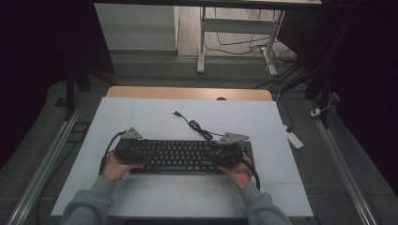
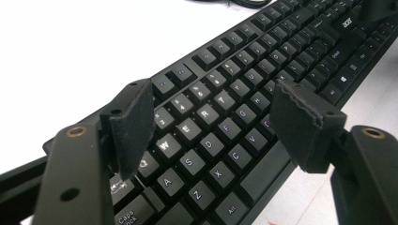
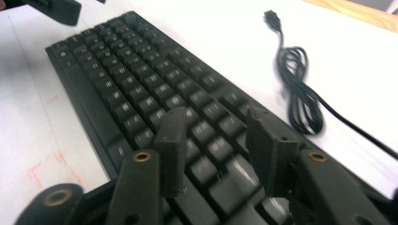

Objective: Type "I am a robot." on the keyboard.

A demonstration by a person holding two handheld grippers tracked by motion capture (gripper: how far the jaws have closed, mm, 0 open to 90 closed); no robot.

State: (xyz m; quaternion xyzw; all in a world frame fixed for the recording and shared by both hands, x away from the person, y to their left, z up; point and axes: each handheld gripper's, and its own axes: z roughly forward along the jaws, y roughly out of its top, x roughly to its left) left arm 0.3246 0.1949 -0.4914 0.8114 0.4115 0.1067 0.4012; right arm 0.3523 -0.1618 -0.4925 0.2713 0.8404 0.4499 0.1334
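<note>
1. The keyboard (image 1: 187, 157) is black with white letters on its keys. It lies flat on the white table (image 1: 141, 122), near the person's edge.
2. Its long side runs left to right across the table. Its cable (image 1: 197, 125) curls away behind it.
3. The left gripper (image 2: 211, 117) hangs over the letter keys, jaws wide apart, holding nothing.
4. The right gripper (image 3: 213, 154) is over the keys at the other end, jaws partly apart, with nothing between them.
5. From above, both grippers cover the keyboard's ends. The right gripper view is blurry.

Keyboard (image 2: 263, 89) ends: cut off at the top right and bottom edges of the left gripper view.
Keycaps (image 3: 211, 154) near the jaws: blurred, legends unreadable.
Cable (image 3: 300, 89): leaves the right edge.
</note>
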